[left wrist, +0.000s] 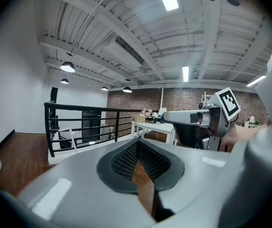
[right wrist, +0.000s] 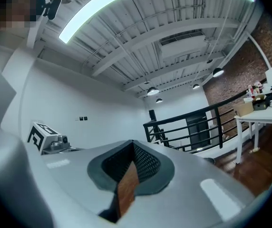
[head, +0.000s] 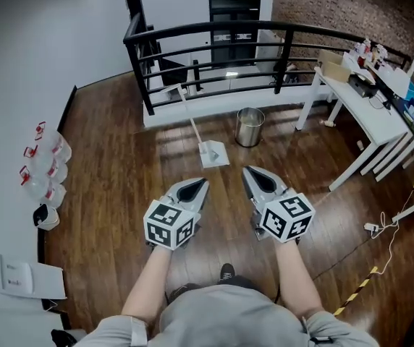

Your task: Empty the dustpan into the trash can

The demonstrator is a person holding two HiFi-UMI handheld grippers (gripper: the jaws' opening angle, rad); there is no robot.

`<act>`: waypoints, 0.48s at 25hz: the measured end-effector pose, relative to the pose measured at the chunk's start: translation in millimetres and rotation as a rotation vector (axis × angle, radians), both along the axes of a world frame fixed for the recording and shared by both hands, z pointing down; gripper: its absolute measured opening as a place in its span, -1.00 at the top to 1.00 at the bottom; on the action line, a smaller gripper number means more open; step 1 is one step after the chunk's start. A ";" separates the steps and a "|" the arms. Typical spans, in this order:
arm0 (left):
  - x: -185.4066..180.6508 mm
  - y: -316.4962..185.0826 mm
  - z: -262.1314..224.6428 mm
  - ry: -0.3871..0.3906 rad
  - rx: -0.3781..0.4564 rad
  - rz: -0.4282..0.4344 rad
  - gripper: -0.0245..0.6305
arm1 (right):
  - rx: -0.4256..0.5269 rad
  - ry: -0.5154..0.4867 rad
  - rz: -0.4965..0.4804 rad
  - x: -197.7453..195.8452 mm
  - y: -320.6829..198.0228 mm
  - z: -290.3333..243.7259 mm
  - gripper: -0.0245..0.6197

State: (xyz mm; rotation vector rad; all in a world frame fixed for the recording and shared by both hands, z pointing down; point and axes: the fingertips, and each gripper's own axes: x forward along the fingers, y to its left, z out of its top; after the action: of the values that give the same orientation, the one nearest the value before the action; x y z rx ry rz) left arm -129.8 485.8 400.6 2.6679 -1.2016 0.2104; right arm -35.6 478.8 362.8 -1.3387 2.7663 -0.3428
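Over dark wood floor (head: 120, 172) near a black railing (head: 214, 38), left gripper (head: 198, 184) and right gripper (head: 250, 172), jaws closed, empty.

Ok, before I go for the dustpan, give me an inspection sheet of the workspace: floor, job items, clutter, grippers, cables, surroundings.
Surface: wooden floor, bare between the person and the dustpan.
Job's things: long-handled dustpan on the floor, its handle slanting up towards the railing; metal trash can to its right, apart from it.
Clutter: water bottles by the left wall; boxes and small items on the white tables.
Grippers: left gripper and right gripper both have their fingers shut on nothing, short of the dustpan.
Cables: white cable and plug on the floor at right.
Surroundings: black railing; brick wall.
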 end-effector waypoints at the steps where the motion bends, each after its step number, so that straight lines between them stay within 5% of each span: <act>1: 1.1 -13.2 -1.5 -0.003 0.002 -0.014 0.91 | -0.004 -0.001 -0.011 1.3 -13.9 0.3 0.92; 12: -15.8 -163.3 16.9 -0.020 -0.034 -0.041 0.91 | -0.023 0.015 0.005 0.7 -162.1 12.7 0.92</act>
State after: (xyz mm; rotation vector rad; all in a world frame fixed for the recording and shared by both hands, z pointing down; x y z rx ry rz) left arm -145.6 322.6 417.6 2.6156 -1.2463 0.2497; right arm -35.0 316.7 375.5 -1.3585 2.7791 -0.3677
